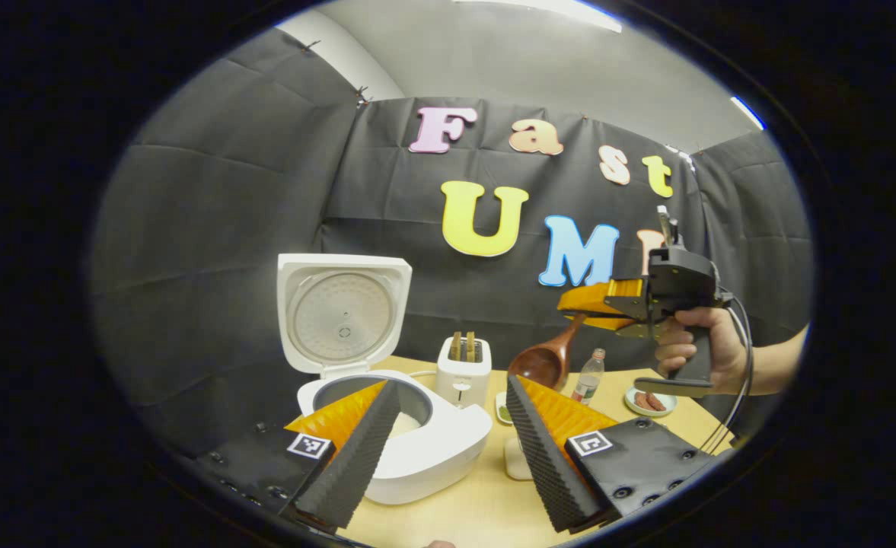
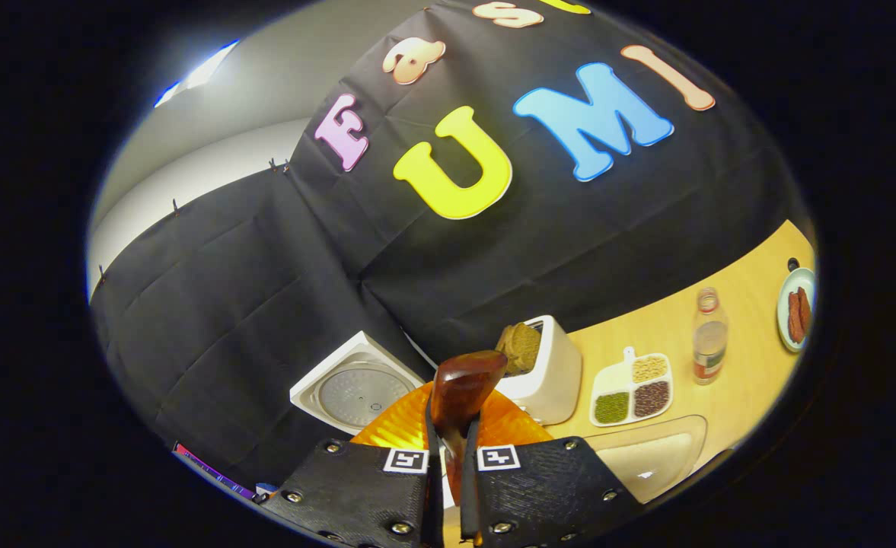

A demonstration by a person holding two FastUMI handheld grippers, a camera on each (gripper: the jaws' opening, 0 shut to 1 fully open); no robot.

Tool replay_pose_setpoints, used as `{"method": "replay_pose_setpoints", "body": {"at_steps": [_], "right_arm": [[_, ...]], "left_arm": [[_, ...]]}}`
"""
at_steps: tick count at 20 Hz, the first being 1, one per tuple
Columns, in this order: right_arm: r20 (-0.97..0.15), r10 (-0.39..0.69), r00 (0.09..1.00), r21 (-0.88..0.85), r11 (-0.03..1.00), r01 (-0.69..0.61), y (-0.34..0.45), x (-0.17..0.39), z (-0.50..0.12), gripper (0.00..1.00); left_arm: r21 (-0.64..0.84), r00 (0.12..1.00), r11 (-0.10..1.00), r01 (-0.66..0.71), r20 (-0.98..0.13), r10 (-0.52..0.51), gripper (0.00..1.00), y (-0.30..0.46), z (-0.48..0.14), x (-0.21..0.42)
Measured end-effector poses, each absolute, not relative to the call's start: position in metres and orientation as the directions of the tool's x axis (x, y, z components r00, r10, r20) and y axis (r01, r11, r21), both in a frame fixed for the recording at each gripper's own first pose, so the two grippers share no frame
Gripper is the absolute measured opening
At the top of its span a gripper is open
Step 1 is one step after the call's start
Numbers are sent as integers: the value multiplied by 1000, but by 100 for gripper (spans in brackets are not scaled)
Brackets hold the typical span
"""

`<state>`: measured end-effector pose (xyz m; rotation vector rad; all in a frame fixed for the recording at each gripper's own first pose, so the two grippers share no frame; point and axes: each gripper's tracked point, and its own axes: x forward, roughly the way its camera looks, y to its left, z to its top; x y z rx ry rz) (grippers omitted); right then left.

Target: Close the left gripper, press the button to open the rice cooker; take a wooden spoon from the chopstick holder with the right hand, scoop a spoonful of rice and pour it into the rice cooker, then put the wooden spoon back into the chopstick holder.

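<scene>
While the left claw (image 1: 448, 426) hangs spread wide near the open rice cooker (image 1: 409, 441), the right claw (image 2: 448, 472) pinches the wooden spoon (image 2: 459, 388).

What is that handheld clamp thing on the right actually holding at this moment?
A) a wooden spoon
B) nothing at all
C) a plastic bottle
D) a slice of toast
A: in the right gripper view the right gripper has its two fingers pressed on the handle of the wooden spoon, and the left gripper view shows the spoon hanging from it in the air above the table.
</scene>
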<state>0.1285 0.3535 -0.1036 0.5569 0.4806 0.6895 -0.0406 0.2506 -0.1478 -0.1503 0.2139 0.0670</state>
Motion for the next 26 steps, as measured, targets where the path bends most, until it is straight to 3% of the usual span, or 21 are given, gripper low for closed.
{"method": "replay_pose_setpoints", "body": {"at_steps": [9,17,26], "right_arm": [[-255,576,777,598,725,-342,222,109,-113,9],[-303,394,868,566,807,-169,111,105,-123,9],[-354,247,902,462,885,-61,46,98,-152,9]], "left_arm": [[-94,983,996,15,-181,-31,96,202,-120,-19],[-87,986,995,49,-153,-62,97,166,-95,-6],[-64,985,996,62,-156,-71,98,133,-87,-2]]}}
